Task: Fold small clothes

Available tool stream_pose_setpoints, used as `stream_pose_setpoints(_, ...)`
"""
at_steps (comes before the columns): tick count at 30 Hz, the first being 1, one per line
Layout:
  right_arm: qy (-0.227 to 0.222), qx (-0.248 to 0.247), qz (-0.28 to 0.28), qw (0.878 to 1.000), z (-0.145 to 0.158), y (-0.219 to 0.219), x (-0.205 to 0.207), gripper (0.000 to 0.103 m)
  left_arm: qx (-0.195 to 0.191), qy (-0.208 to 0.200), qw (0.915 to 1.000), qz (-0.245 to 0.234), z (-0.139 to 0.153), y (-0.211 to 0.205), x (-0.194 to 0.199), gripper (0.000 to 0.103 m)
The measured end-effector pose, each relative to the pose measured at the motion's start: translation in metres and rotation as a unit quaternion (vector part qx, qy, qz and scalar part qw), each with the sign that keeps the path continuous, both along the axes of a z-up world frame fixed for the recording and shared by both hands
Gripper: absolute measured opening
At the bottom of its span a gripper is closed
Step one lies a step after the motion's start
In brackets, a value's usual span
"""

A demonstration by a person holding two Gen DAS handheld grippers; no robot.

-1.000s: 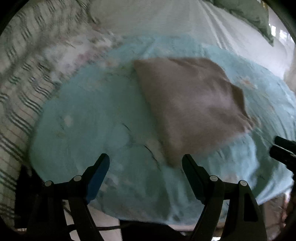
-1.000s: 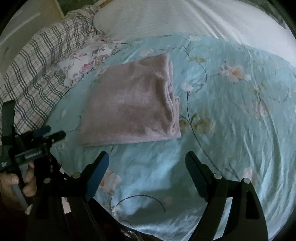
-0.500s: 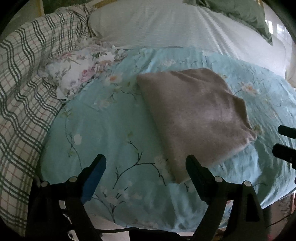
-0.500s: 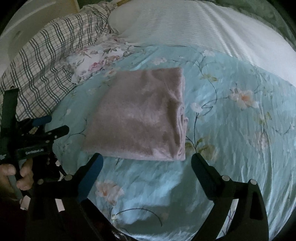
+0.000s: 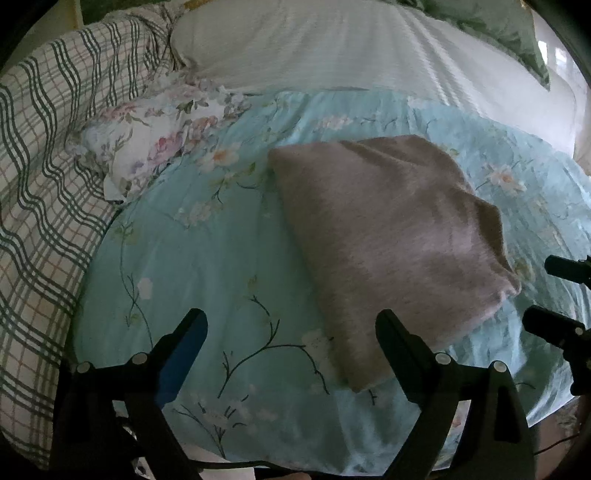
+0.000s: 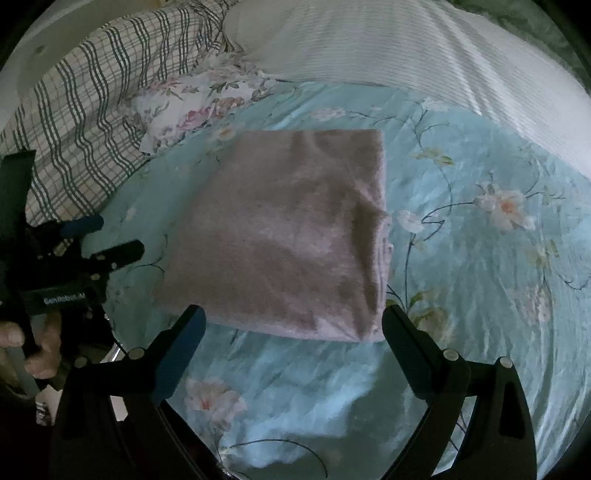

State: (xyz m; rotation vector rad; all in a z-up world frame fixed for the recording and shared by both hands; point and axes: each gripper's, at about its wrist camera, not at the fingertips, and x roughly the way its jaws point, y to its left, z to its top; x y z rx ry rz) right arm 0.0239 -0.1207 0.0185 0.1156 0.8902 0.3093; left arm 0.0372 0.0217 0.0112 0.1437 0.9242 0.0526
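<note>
A folded pinkish-grey garment lies flat on the light blue floral sheet. My left gripper hovers over the sheet at the garment's near left corner. Its jaws are opening and nothing is between them. In the right wrist view the garment lies just beyond my right gripper, which stands open and empty. The left gripper shows at the left edge, held by a hand. The right gripper pokes in at the right edge of the left wrist view.
A green-checked blanket is heaped along the left. A white floral cloth lies crumpled between it and the sheet. White striped bedding covers the back, with a green pillow at the far right.
Both grippers' jaws have spread wider. The garment lies still but now sits lower in both views. More of the checked blanket and white bedding shows at the back.
</note>
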Motion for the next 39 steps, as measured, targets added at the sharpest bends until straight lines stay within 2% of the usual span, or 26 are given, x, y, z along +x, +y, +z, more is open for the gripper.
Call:
stream_pose_setpoints(4, -0.004, 0.011, -0.008, 1.0, 0.004, -0.001, 0.007, 0.096, -0.005, -0.007, 0.9999, 0.007, 0.001, 0.004, 0.001, 0.093)
stream_pose_setpoints(8, -0.008, 0.011, -0.01, 1.0, 0.007, -0.001, 0.012, 0.096, -0.003, 0.008, 0.9997, 0.023, -0.002, 0.01, 0.007, 0.093)
stream_pose_setpoints(19, -0.006, 0.013, -0.009, 1.0, 0.007, 0.0, 0.02, 0.096, 0.007, 0.001, 1.0, -0.004, -0.001, 0.003, 0.007, 0.093)
stream_pose_setpoints(39, -0.003, 0.012, -0.009, 1.0, 0.005, 0.003, 0.02, 0.097, 0.003, -0.01, 0.9999, -0.01, 0.006, 0.0, -0.001, 0.093)
